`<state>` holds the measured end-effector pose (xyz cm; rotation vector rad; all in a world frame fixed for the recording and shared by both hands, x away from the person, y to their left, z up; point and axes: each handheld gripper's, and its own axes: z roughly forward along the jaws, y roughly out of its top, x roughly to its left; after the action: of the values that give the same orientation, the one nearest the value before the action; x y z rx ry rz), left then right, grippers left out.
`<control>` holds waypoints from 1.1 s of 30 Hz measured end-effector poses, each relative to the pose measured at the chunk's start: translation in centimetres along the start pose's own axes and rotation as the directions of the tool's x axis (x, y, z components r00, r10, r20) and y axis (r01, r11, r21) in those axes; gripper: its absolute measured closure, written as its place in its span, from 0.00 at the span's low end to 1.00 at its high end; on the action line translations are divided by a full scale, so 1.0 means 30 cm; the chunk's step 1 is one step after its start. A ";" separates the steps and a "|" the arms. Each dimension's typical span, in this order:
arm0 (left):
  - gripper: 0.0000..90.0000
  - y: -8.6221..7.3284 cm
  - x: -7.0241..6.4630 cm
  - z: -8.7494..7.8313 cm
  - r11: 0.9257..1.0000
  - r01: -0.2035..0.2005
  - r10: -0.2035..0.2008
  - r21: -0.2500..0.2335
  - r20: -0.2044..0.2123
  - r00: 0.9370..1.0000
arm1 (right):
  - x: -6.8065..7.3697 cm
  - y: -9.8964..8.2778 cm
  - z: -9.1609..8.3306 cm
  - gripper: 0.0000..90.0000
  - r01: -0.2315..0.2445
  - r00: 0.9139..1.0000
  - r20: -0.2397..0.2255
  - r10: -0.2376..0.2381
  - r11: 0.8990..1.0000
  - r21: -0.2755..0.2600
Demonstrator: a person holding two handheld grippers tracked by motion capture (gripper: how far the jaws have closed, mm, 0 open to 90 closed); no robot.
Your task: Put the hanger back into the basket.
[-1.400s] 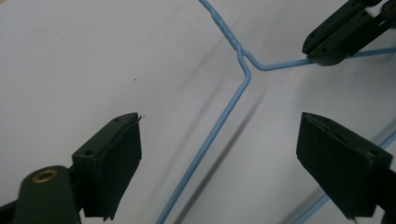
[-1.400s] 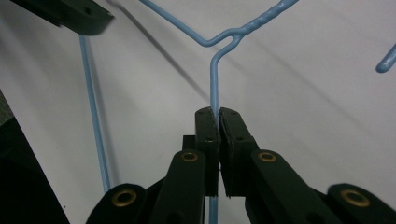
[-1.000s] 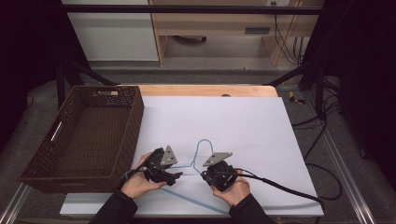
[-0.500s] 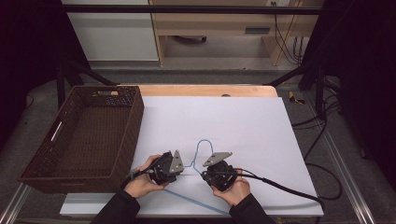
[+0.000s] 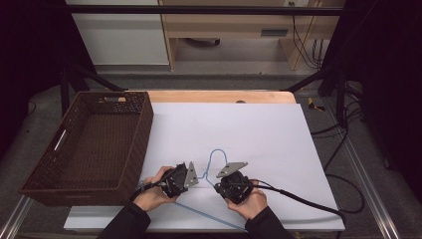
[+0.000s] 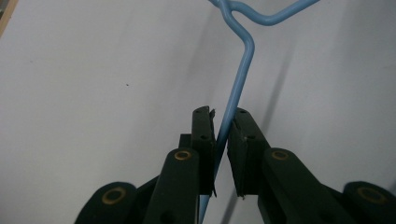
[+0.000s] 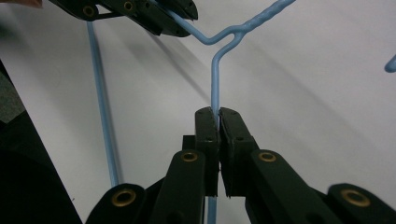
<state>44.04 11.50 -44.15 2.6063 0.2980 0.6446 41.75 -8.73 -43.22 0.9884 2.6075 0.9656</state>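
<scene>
— The blue wire hanger [image 5: 213, 172] is being held near the front edge of the white table [image 5: 278, 134], hook pointing away from the person, bottom bar [image 5: 209, 216] running along the front edge.

— How is it being gripped?

— The right gripper [image 7: 218, 116] is being kept clenched on one sloping shoulder wire. The left gripper [image 6: 223, 122] has just been closing around the other; a sliver of gap is showing, so a full pinch cannot be confirmed.

— And the wicker basket [image 5: 45, 186]?

— It is lying to the left, nearer the left gripper.
</scene>
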 end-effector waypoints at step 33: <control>0.97 0.051 -0.016 -0.136 0.997 0.032 -0.030 -0.077 0.023 0.999 | -0.048 0.020 -0.160 0.78 -0.012 1.000 -0.004 0.011 0.992 -0.125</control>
<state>41.78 11.47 -40.39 2.5282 0.2995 0.6041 41.33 -11.78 -39.21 0.9724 2.5108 1.1195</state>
